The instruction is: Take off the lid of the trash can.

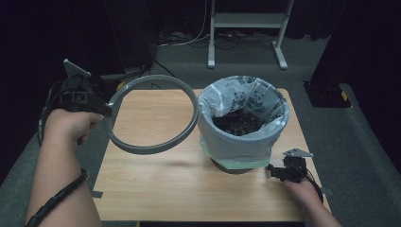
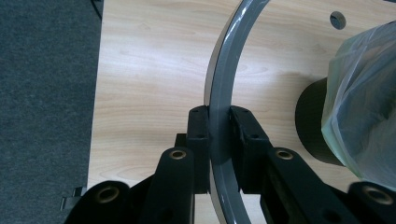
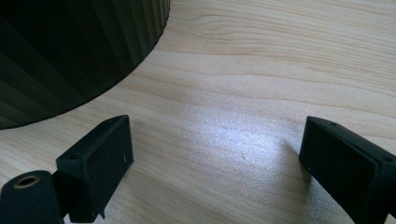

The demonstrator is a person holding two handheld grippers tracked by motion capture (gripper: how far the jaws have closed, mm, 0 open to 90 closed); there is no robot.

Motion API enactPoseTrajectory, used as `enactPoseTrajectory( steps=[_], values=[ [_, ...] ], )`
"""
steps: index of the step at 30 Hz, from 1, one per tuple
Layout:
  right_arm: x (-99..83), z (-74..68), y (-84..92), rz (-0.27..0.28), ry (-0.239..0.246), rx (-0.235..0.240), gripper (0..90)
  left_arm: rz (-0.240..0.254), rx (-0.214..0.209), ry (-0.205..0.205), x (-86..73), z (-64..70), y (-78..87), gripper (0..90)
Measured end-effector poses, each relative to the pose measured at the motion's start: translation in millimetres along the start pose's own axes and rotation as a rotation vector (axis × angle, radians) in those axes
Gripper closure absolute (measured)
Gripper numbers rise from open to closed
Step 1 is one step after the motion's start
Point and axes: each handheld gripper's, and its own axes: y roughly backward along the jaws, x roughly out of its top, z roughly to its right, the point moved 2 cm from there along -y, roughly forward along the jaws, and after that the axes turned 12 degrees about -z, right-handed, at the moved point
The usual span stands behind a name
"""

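Grey ring (image 2: 219, 98) clamped between left jaws

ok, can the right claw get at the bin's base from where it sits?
Probably yes. The right claw rests open on the table just beside the bin, bare wood between them. The left claw holds the grey ring well clear.

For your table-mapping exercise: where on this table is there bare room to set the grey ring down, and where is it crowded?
Bare wood lies left of the bin, under the grey ring held in the left gripper, and along the table near edge. It is crowded at the right: the bin stands there, with the right gripper close beside its base.
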Motion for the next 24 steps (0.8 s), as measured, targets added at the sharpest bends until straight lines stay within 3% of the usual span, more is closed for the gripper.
enactPoseTrajectory(
  steps=[24],
  values=[
    [0.1,0.0,0.0,0.000,-0.001,0.001,9.3,-0.017,0.028,0.011,-2.1,-12.8,-25.9,78.5]
  ],
)
